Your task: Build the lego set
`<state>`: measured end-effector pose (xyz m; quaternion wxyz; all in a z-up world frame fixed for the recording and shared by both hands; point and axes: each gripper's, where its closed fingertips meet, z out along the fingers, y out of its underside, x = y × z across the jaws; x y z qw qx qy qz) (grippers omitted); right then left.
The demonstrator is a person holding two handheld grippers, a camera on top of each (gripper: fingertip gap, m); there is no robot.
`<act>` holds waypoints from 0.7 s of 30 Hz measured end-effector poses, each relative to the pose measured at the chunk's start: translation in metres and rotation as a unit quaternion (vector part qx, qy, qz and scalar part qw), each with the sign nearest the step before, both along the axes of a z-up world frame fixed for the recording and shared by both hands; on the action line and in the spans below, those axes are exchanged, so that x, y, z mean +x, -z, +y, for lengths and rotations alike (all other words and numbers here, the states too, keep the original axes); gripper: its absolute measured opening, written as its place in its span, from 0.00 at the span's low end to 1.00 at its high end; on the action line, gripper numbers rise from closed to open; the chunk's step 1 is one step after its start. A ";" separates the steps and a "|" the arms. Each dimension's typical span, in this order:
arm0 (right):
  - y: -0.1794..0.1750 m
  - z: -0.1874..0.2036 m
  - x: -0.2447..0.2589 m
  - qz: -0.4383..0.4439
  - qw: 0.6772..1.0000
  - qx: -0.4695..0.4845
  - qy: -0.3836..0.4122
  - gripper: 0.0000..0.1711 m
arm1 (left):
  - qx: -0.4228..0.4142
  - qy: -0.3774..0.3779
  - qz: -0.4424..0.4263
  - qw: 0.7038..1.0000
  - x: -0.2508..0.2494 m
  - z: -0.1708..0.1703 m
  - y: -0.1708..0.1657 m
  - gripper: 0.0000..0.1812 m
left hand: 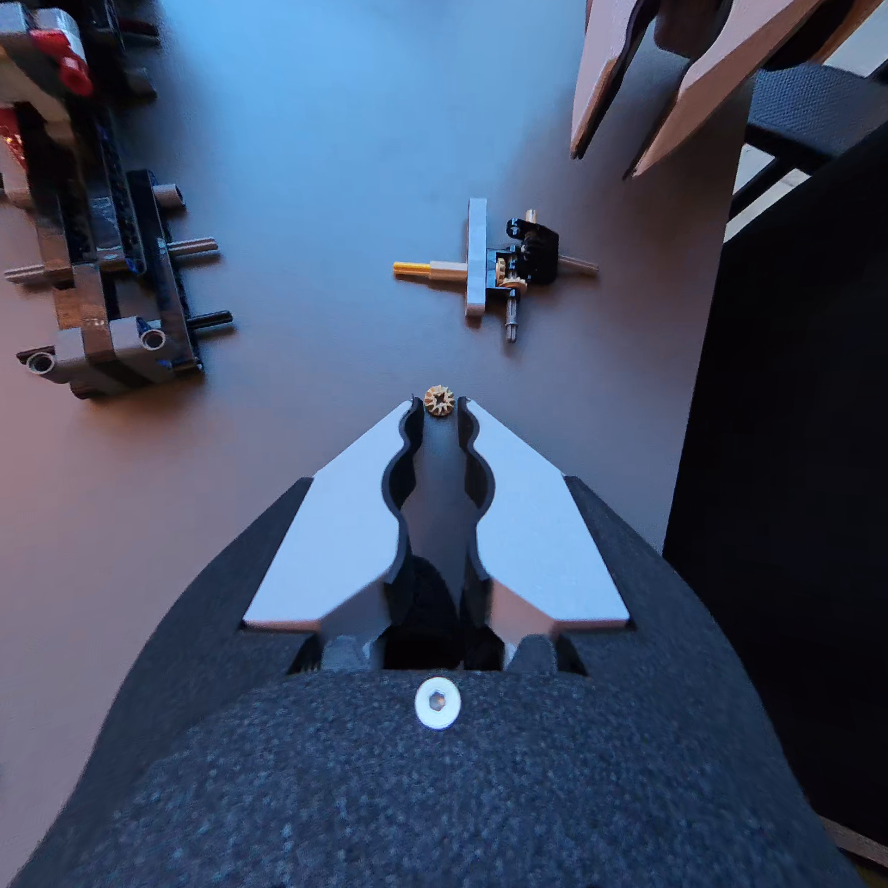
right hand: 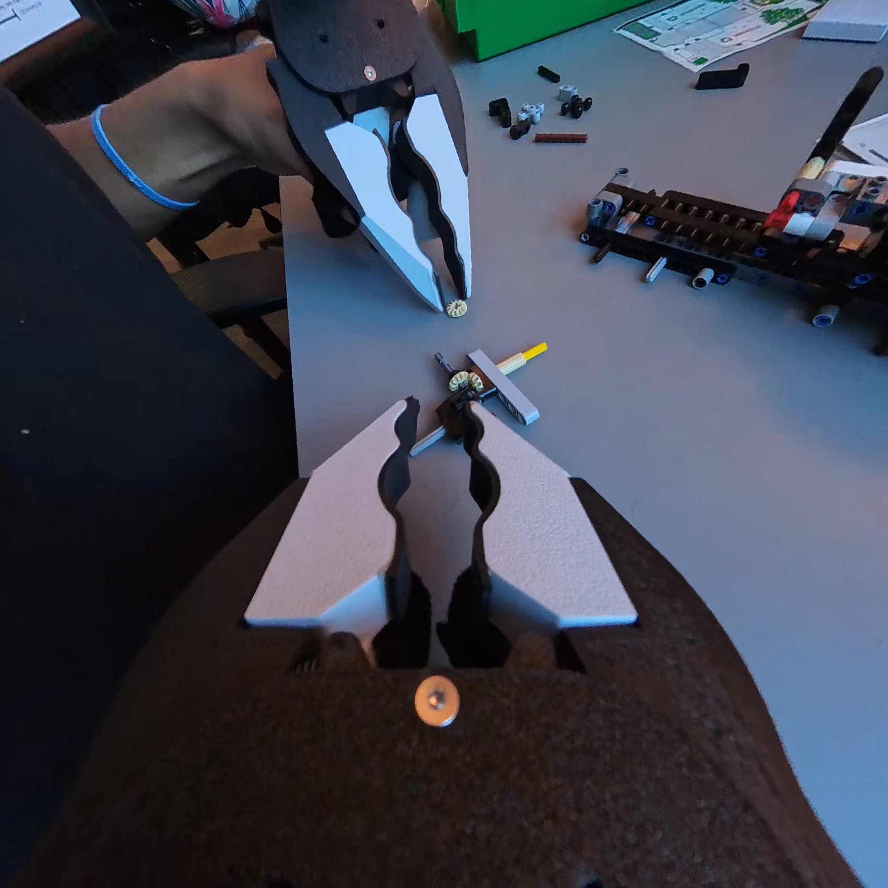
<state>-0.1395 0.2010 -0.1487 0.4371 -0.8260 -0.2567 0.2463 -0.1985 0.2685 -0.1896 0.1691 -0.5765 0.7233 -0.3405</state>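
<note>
Left gripper (left hand: 440, 401), tips slightly apart w/ tan gear (left hand: 439, 400) lying flat between them on table (left hand: 312, 144) nr its edge; right gripper (right hand: 439, 406), also apart, nearer small assembly (right hand: 485, 389).

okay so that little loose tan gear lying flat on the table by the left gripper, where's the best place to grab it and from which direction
Probably by its toothed rim, coming straight down from above. The tan gear lies flat on the grey table with its cross-shaped hole facing up, so only opposite edges offer grip. The left gripper already has its open fingertips on either side of it; closing them across the gear's width should pinch it.
</note>
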 end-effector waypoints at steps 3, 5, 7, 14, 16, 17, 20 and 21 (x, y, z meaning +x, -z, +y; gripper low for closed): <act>0.000 0.001 -0.001 0.006 1.000 0.000 0.002 0.10 | 0.006 0.004 -0.003 1.000 0.001 0.000 0.000 0.05; 0.001 0.003 -0.001 0.013 1.000 -0.003 0.006 0.10 | 0.011 0.007 -0.006 1.000 0.002 -0.001 0.001 0.05; 0.002 0.005 0.000 0.022 1.000 -0.010 0.012 0.11 | 0.029 0.014 -0.013 0.999 0.004 -0.001 -0.001 0.05; -0.022 0.021 0.016 0.112 0.990 -0.037 0.077 0.11 | 0.051 0.037 -0.194 0.979 0.036 -0.014 -0.058 0.04; -0.031 0.021 0.005 0.181 0.979 -0.067 0.066 0.12 | 0.103 0.073 -0.235 0.964 0.042 -0.023 -0.064 0.04; -0.032 0.022 0.001 0.200 0.975 -0.078 0.064 0.12 | 0.127 0.094 -0.252 0.955 0.045 -0.027 -0.066 0.04; -0.036 0.027 -0.005 0.240 0.965 -0.085 0.064 0.09 | 0.148 0.140 -0.267 0.942 0.052 -0.033 -0.065 0.04; -0.035 0.028 -0.005 0.247 0.962 -0.092 0.068 0.09 | 0.142 0.149 -0.267 0.942 0.053 -0.034 -0.065 0.04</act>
